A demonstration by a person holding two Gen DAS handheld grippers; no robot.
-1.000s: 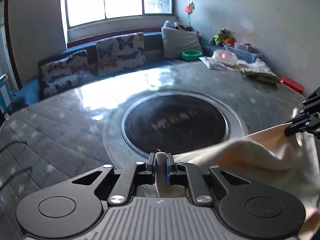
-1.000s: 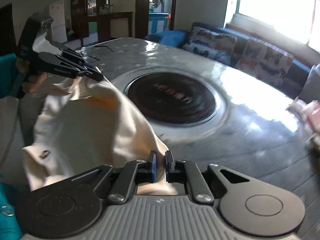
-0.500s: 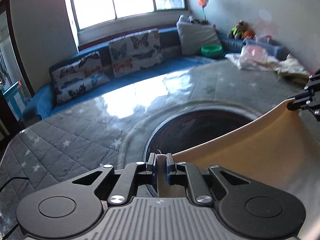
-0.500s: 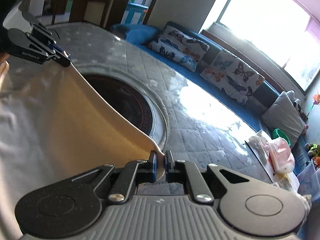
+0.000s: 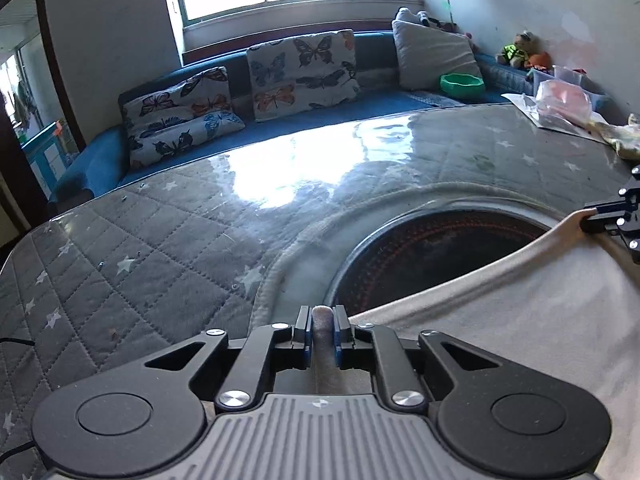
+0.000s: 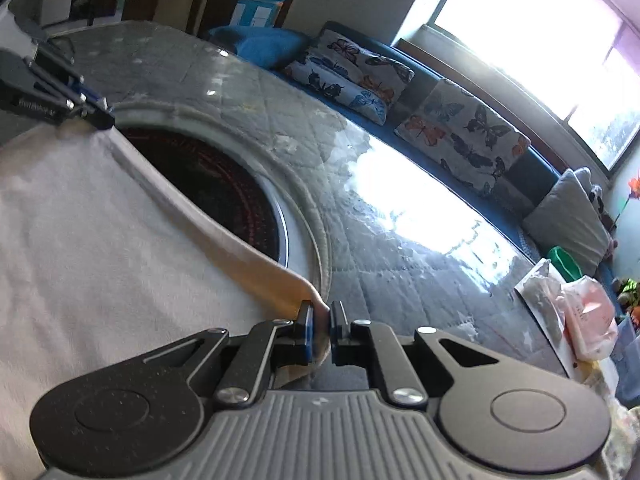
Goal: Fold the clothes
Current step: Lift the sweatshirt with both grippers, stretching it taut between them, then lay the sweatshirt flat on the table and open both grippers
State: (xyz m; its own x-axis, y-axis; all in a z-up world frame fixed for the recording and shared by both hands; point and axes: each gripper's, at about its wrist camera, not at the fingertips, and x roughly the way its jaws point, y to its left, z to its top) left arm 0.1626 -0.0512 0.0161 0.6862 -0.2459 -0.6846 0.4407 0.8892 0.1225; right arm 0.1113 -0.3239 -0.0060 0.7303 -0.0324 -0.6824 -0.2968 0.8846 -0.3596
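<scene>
A cream-white garment [image 5: 532, 312] is stretched flat between both grippers over the table. My left gripper [image 5: 322, 320] is shut on one corner of its edge. My right gripper [image 6: 320, 320] is shut on the other corner; it shows at the right edge of the left wrist view [image 5: 600, 222]. The left gripper shows at the upper left of the right wrist view [image 6: 96, 118]. The garment [image 6: 92, 248] covers the near part of the dark round inset [image 6: 212, 184]. Its taut hem runs between the two grippers.
The table [image 5: 160, 240] has a grey quilted star cover under glass, with a dark round inset [image 5: 432, 252] in the middle. Plastic bags and cloths [image 5: 560, 108] lie at its far right. A blue bench with butterfly cushions [image 5: 300, 68] runs behind.
The garment went from bunched and hanging to stretched out flat. Both grippers moved apart and came lower toward the table, keeping hold of it.
</scene>
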